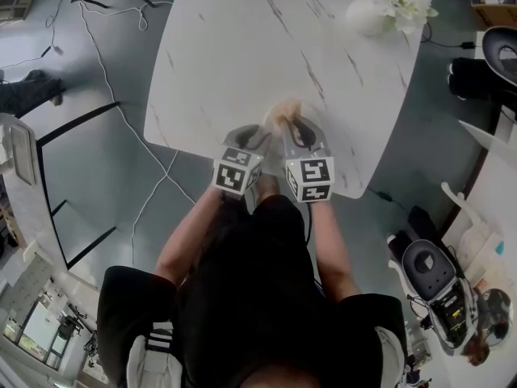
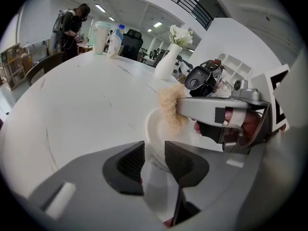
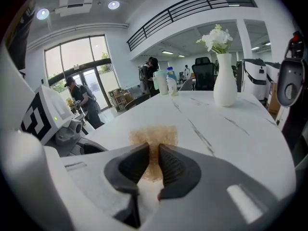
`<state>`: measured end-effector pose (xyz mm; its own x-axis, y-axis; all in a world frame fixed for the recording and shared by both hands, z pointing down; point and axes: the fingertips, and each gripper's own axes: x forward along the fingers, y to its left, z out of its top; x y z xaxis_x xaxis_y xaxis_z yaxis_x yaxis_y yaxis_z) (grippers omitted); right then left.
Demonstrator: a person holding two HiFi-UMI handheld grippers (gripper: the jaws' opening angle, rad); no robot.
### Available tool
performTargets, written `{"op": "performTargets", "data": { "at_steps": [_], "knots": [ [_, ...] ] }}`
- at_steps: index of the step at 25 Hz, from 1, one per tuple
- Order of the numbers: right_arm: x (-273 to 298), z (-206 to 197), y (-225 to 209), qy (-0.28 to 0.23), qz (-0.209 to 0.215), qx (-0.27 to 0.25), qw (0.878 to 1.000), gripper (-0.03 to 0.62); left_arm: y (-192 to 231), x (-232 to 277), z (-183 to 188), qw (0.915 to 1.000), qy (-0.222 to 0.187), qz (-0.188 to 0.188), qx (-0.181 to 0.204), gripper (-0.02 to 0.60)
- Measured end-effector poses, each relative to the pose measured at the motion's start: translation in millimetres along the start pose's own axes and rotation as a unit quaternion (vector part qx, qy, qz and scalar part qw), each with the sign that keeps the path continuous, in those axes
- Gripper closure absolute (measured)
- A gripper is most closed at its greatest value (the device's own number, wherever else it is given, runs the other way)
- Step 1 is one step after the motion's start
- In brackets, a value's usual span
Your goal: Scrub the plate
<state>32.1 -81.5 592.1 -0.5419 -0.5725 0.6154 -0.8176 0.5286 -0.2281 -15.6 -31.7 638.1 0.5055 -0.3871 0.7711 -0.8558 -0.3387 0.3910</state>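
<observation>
Looks like the very start of the scrubbing step. Holding the plate (image 2: 153,129) by its near rim in the left gripper (image 2: 154,163), jaws closed on the white edge. Pinching a tan scrub pad (image 3: 153,139) tight in the right gripper (image 3: 154,159), with the pad hanging over the plate's face, touching or just off it; cannot tell which. Sitting well apart from the vase (image 1: 370,14), at the opposite, near edge of the table (image 1: 226,47).

Next, most likely: press the pad onto the plate and rub across it, keeping the left grip firm so as not to let the plate skate toward the vase or slip off the edge away from it. Calls for light, even pressure, given only a rim hold and a smooth marble top.

Nothing seen between the plate and the vase to block a stroke. Left of the vase in the left gripper view, at the far rim: a cup (image 2: 100,36) and bottles (image 2: 115,38), judged out of reach of the scrubbing. Farther left of the vase again, past the table: a person (image 2: 72,25) standing, well clear.
</observation>
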Motion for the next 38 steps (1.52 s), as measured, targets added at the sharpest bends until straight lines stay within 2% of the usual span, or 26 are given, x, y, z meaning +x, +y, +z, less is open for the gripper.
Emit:
{"op": "performTargets", "data": {
  "at_steps": [2, 7, 18, 23, 38],
  "knots": [
    [4, -3, 2, 0.005, 0.003, -0.004, 1.000, 0.533, 3, 2, -3, 1.0000, 0.003, 0.006, 0.001, 0.489],
    [10, -9, 6, 0.012, 0.009, -0.009, 1.000, 0.533, 8, 3, 1, 0.9998, -0.011, 0.017, -0.002, 0.532],
    [2, -11, 4, 0.010, 0.013, -0.019, 1.000, 0.533, 10, 6, 7, 0.9982, -0.020, 0.057, 0.006, 0.545],
    [-14, -18, -7, 0.012, -0.002, -0.019, 1.000, 0.533, 9, 5, 10, 0.9973, -0.032, 0.065, -0.011, 0.545],
    [-49, -25, -40, 0.002, -0.047, -0.005, 0.999, 0.533, 8, 3, 4, 0.9953, -0.031, 0.091, -0.016, 0.546]
  ]
}}
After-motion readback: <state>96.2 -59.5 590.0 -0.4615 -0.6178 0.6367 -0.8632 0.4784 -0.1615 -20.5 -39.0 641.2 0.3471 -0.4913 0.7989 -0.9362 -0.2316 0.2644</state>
